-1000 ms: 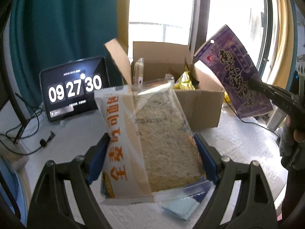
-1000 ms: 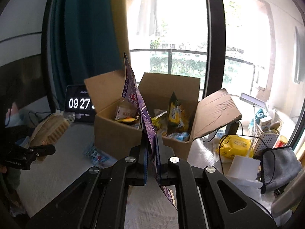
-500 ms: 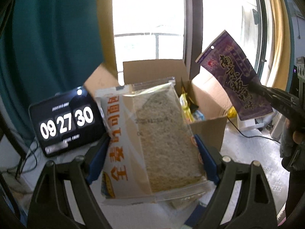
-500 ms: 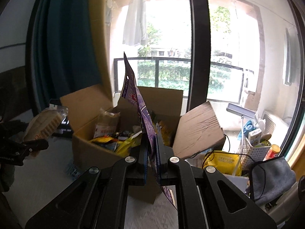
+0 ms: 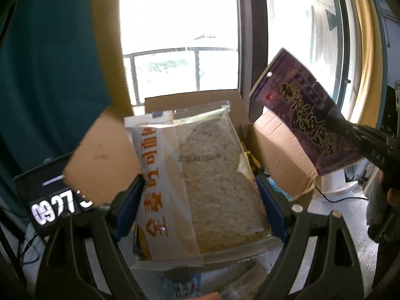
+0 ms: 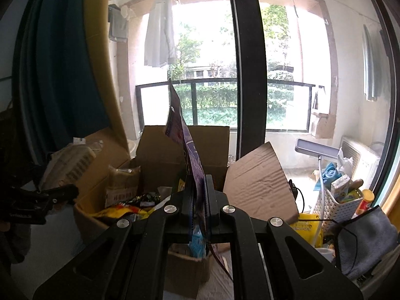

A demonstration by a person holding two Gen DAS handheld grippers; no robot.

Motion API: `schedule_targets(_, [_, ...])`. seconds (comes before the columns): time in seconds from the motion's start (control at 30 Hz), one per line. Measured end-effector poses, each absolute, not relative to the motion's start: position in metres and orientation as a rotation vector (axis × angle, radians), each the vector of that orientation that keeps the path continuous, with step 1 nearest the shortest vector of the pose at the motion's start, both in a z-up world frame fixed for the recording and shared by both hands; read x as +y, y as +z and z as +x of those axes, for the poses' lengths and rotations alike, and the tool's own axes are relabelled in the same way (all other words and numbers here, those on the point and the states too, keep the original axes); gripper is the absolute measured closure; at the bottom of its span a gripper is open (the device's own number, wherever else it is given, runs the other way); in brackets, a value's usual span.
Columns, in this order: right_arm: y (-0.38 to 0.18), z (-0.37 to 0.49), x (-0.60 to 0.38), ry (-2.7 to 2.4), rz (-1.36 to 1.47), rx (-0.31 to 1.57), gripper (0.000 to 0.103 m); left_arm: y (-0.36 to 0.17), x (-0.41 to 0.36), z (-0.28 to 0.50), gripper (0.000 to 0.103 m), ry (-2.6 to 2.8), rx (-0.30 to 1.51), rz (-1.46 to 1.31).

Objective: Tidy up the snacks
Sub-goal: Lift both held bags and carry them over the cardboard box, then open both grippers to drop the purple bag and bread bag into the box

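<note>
A: Because the open brown cardboard box (image 6: 160,165) already stood half full of wrappers, where were the two packets held?

B: Both above it, I judged, ready to be dropped in. The left gripper (image 5: 200,200) had its blue pads clamped on the two long edges of the clear plastic bag of sliced wholemeal bread with a white, orange-lettered band (image 5: 200,180). The jaws stood wide only because the bag was wide; they were grasping it, not released.

A: And why upright?

B: In the left wrist view the bag stood on end, its sealed top at twelve o'clock, which kept the slices flat and let it slide in edgewise. The box's far wall showed just behind it, with flaps at ten and three o'clock.

A: The other hand?

B: The right gripper (image 6: 197,200) was clenched tight on the lower part of a flat purple foil pouch with gold lettering (image 6: 187,155). Being thin, the pouch needed the fingers nearly shut. It rose toward twelve o'clock, edge-on to that camera, in front of the box mouth.

A: Did the two crowd each other?

B: No. From the left view the purple pouch sat at two o'clock, apart from the bread. From the right view the bread was at nine o'clock, near the box's left flap.

A: What lay inside?

B: Yellow and dark wrappers (image 6: 130,207), loosely piled. Room remained, I thought. A black clock display (image 5: 50,200) sat at eight o'clock.
</note>
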State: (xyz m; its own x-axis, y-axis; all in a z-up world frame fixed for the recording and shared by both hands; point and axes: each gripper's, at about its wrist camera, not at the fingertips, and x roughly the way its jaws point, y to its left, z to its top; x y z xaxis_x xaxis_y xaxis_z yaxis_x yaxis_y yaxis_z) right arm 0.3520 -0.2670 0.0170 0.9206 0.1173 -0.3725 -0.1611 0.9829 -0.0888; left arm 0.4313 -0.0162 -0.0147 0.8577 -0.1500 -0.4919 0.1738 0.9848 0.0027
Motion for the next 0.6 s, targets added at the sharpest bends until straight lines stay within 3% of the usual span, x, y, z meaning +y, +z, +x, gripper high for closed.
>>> schedule_targets(0.27, [0.006,0.394,-0.260,0.088,-0.115,0.405,0.095,-0.029,-0.013,0.494,0.012,-0.158,0.562,0.025])
schedule_targets(0.37, [0.000,0.412,-0.258,0.053,-0.117,0.411,0.095,-0.025,-0.009,0.502,0.005,-0.179,0.544,-0.012])
schedule_targets(0.6, [-0.028,0.450,-0.262,-0.004,-0.004,0.478,0.095,-0.011,-0.001,0.501,0.004,-0.175,0.521,-0.036])
